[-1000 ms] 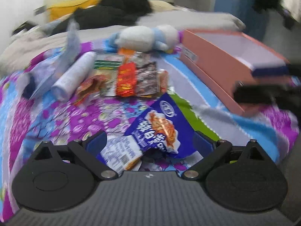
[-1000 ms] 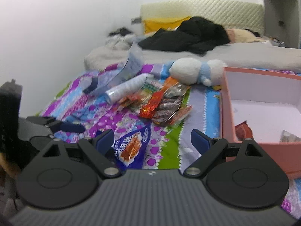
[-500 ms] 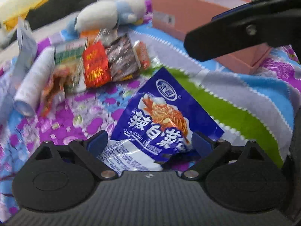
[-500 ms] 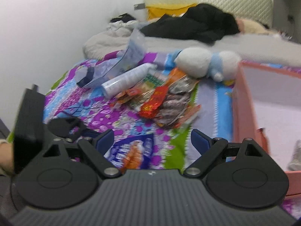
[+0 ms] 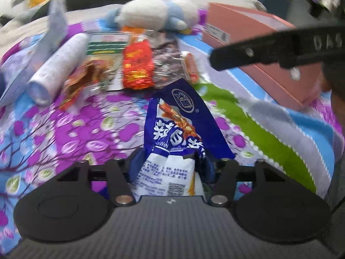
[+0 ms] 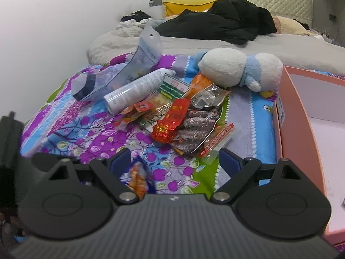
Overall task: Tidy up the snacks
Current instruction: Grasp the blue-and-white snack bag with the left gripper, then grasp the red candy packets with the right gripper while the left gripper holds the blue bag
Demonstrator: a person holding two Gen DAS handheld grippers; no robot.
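A blue and white snack packet (image 5: 183, 120) lies on the flowered blanket (image 5: 71, 133). My left gripper (image 5: 172, 165) is closing on its near end, and both pads press the wrapper, which buckles between them. The same packet (image 6: 138, 177) shows low in the right wrist view. My right gripper (image 6: 174, 161) hangs open above the blanket with nothing between its fingers; one of its fingers (image 5: 258, 51) crosses the left wrist view at upper right. A pile of loose snack packets (image 6: 170, 120) lies just beyond. The pink box (image 6: 297, 118) stands at the right.
A white bottle (image 6: 135, 90) and a clear pouch (image 6: 129, 71) lie left of the pile. A white and blue plush toy (image 6: 237, 71) rests behind it. Black clothes (image 6: 226, 19) and a yellow pillow are further up the bed. A wall runs along the left.
My left gripper has dropped onto the blue packet and its jaws have come in from wide apart to pinch it. The right gripper has slid forward toward the snack pile, still open.
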